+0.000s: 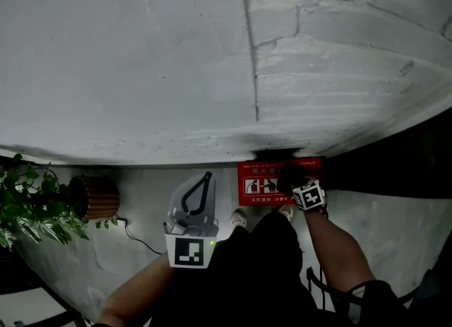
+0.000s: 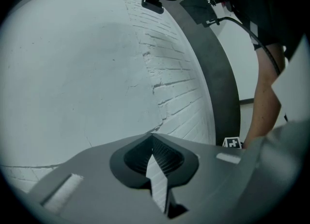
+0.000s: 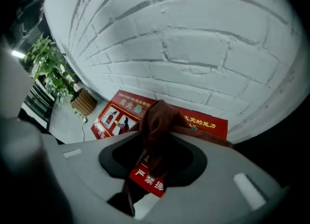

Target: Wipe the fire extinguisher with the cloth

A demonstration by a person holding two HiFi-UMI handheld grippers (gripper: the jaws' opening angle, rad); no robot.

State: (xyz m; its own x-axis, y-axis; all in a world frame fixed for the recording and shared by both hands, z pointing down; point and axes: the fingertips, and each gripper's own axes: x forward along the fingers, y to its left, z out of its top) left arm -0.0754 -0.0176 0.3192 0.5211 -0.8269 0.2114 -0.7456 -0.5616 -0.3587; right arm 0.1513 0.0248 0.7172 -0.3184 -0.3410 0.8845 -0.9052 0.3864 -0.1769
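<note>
White brick wall (image 1: pixel 141 57), red extinguisher box (image 1: pixel 258 186) at its base; no extinguisher itself shows. Over the box, the right hand-held gripper (image 3: pixel 156 130) stands partly open, the cloth (image 3: pixel 162 114) apparently loose between its jaws. Left of the box, the left hand-held gripper (image 2: pixel 152 138) is closed and empty. Risk: the slack hold drops the cloth.

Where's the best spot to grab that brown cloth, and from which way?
Pinch the cloth at its bunched-up ridge, coming straight along the aim of the right gripper toward the red box. The cloth is crumpled into a tall fold standing between the parted jaws, so closing there probably catches several layers.
</note>
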